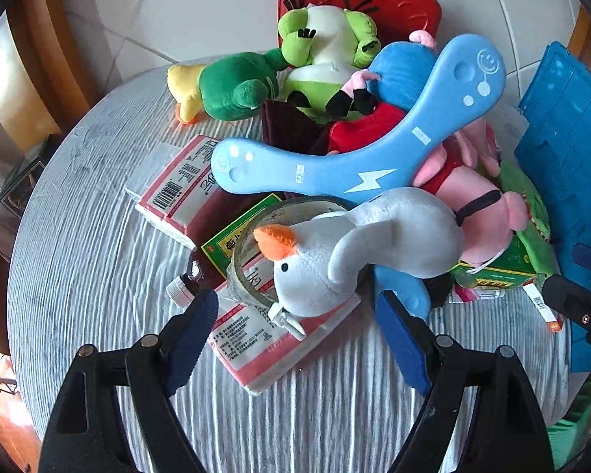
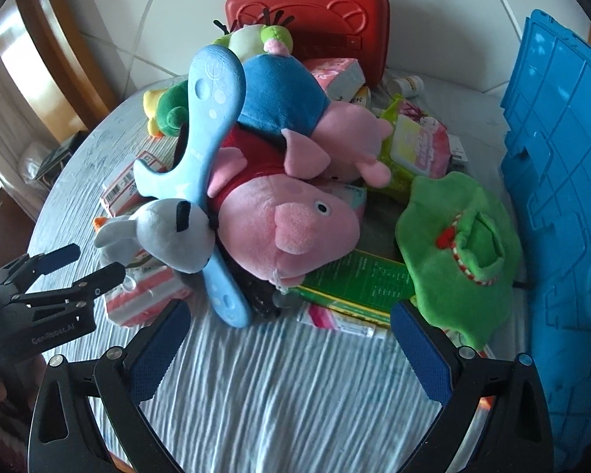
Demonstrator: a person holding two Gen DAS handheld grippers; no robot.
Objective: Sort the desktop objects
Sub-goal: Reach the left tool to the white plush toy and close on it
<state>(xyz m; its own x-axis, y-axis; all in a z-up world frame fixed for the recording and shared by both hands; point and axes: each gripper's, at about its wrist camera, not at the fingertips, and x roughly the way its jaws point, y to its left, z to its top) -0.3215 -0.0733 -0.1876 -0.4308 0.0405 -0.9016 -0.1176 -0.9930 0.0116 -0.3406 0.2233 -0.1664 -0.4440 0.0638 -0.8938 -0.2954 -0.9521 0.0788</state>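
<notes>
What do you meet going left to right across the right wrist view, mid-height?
Left gripper → grey plush → pink pig plush → green plush → blue crate.

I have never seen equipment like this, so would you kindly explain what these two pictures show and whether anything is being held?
A person holds a hand-held gripper in each hand; a wide-angle camera on each looks forward along its jaws. One picture is from the left gripper, the other from the right gripper. Both have black arms with blue pads, stand open and hold nothing. Below them is a round table piled with things: a grey toy bird, a pink pig, a blue boomerang, a green toy, a red case and packets. A blue crate stands at the right.
</notes>
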